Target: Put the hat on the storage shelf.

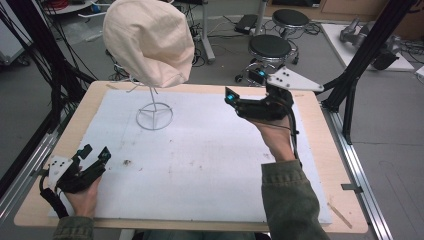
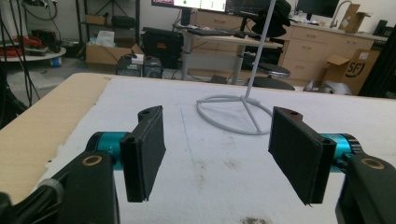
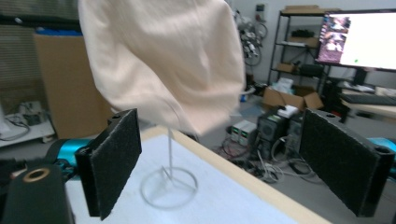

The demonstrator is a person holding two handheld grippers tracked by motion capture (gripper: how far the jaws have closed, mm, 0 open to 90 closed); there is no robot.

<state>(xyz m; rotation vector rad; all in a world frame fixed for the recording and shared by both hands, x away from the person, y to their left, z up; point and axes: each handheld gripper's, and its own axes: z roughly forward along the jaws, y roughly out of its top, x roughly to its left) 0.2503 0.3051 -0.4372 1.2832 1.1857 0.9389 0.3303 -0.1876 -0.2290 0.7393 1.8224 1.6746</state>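
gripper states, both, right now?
Left gripper: open, holding nothing, low over the white mat.
Right gripper: open, holding nothing, raised and aimed at the cream hat on its wire stand.

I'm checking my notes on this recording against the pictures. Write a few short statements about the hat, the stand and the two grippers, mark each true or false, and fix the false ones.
1. The cream hat sits on top of the white wire stand. True.
2. The right gripper is clamped on the hat. False: its jaws stand wide apart, short of the hat, holding nothing.
3. The left gripper is open and holds nothing. True.
4. The stand lies tipped over on the white mat. False: it stands upright on its ring base.
5. The left gripper is raised higher than the right. False: the left is low near the mat's near left corner, and the right is held up, nearer the hat.
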